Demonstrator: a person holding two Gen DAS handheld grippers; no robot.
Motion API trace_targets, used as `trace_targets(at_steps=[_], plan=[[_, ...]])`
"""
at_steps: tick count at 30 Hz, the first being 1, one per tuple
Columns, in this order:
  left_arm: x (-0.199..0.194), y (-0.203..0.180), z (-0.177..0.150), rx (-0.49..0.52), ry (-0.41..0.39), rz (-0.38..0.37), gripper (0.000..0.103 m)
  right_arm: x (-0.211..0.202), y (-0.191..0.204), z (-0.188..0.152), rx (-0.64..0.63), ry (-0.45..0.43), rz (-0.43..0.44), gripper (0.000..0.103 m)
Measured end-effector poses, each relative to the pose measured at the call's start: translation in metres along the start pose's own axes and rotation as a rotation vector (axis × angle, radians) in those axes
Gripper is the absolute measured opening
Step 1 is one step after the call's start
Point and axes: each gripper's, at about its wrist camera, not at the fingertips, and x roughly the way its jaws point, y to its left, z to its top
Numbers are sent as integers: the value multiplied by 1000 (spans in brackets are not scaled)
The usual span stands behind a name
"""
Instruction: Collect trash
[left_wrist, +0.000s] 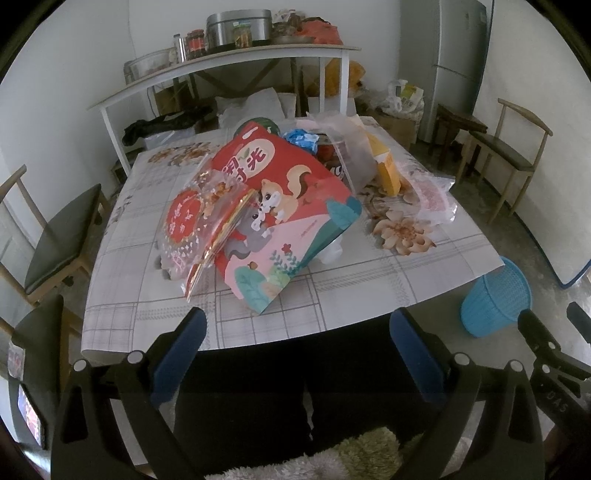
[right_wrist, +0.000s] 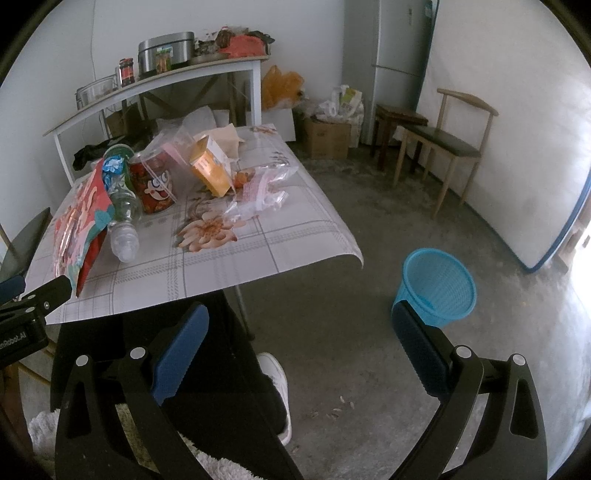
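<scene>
While both tools hang wide open and empty at the near edge, the trash waits untouched on the table.

Left tool (left_wrist: 299, 354) faces the big red squirrel-print carton (left_wrist: 280, 206) and crinkly clear wrapper (left_wrist: 199, 225); right tool (right_wrist: 301, 350) points toward the blue mesh plastic bin (right_wrist: 437, 286) on the floor, right of the checked-cloth table (right_wrist: 229, 266). Pulling the leaning carton could topple the pile. Only the right view shows the clear plastic bottle (right_wrist: 123, 227) behind it.
</scene>
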Motion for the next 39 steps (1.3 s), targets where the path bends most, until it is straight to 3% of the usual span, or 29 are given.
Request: trace_targets(at_steps=[39], plan=[[1,0,-2,1,5,6,97,6,-1,1,6,4,5,95]])
